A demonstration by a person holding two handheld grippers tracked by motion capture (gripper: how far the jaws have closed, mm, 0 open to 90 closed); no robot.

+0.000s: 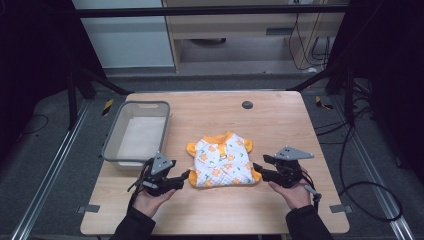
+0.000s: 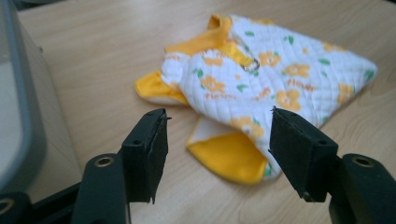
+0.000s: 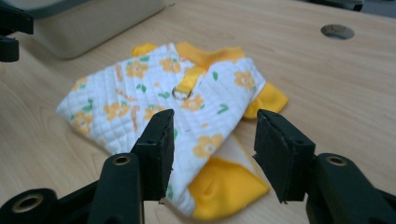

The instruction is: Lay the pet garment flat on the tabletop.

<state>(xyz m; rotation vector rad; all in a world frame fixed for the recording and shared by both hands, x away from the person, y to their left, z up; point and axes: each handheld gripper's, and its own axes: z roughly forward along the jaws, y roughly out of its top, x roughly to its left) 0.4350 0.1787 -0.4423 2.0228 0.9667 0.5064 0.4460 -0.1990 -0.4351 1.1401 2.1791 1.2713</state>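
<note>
A small white quilted garment point(image 1: 222, 161) with orange flowers and orange-yellow trim lies flat on the wooden table point(image 1: 280, 120). My left gripper point(image 1: 186, 176) stands open at its near-left corner, jaws apart in front of the yellow sleeve point(image 2: 231, 156). My right gripper point(image 1: 257, 170) is open at the near-right corner, its jaws straddling the other yellow sleeve point(image 3: 226, 186) without closing on it. The garment point(image 2: 261, 79) shows a metal ring point(image 3: 181, 92) on an orange strap in both gripper views.
A grey plastic tub point(image 1: 137, 132) stands at the table's left, close behind my left gripper. A round cable hole point(image 1: 247, 105) sits at the back middle. Bare wood lies in front of and to the right of the garment.
</note>
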